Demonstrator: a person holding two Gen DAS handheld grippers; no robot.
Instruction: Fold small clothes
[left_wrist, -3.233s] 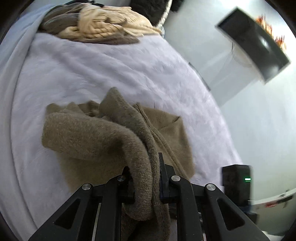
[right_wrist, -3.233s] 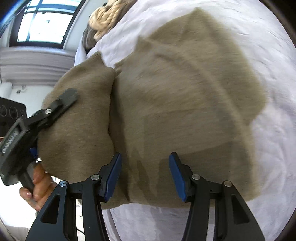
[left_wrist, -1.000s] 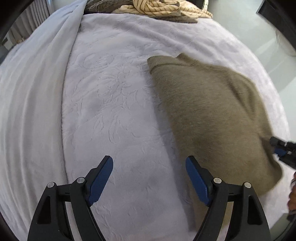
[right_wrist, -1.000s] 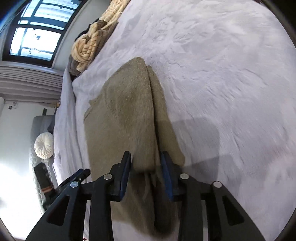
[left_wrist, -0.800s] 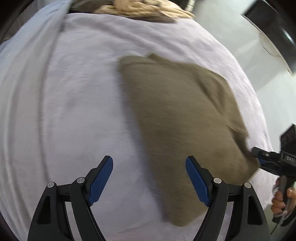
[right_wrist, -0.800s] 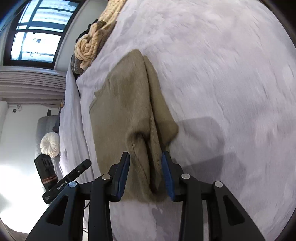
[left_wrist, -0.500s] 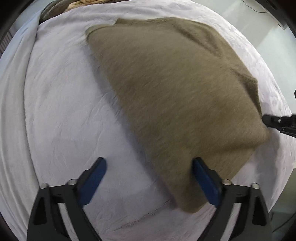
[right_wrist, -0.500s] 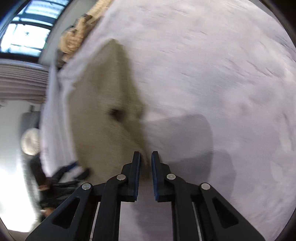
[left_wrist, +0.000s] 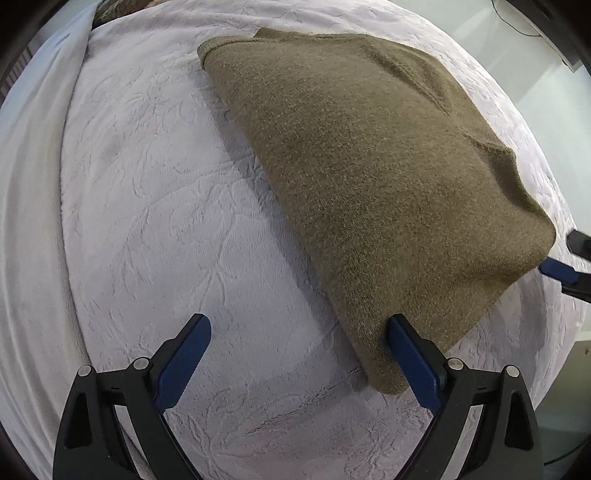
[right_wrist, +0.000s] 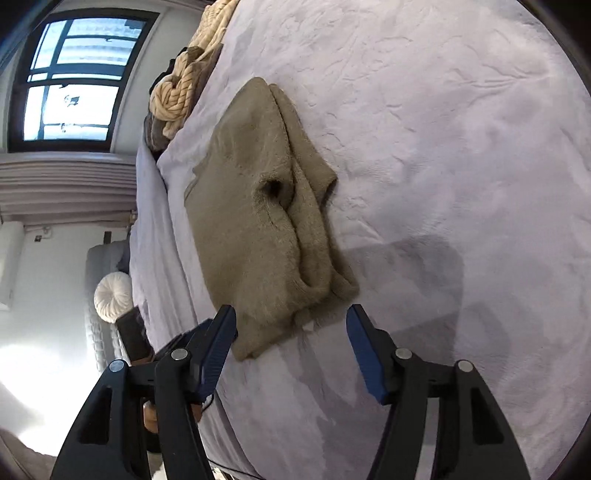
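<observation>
An olive-brown knit sweater (left_wrist: 369, 166) lies folded into a flat rectangle on the pale lilac bedspread (left_wrist: 166, 221). My left gripper (left_wrist: 295, 354) is open and empty, low over the bedspread, its right finger next to the sweater's near corner. In the right wrist view the sweater (right_wrist: 258, 221) shows stacked layers at its near edge. My right gripper (right_wrist: 291, 347) is open and empty just before that edge. The right gripper's blue fingertips (left_wrist: 557, 271) show at the right edge of the left wrist view.
A pile of cream and brown knitwear (right_wrist: 181, 88) lies at the far end of the bed. A window (right_wrist: 74, 77) and a white round cushion (right_wrist: 110, 295) are beyond the bed's left side. A lighter sheet (left_wrist: 33, 184) runs along the bedspread's left.
My right gripper was shut on the sweater's edge and has opened and let it go. My left gripper has come closer to the sweater's near corner. The sweater now lies flat.
</observation>
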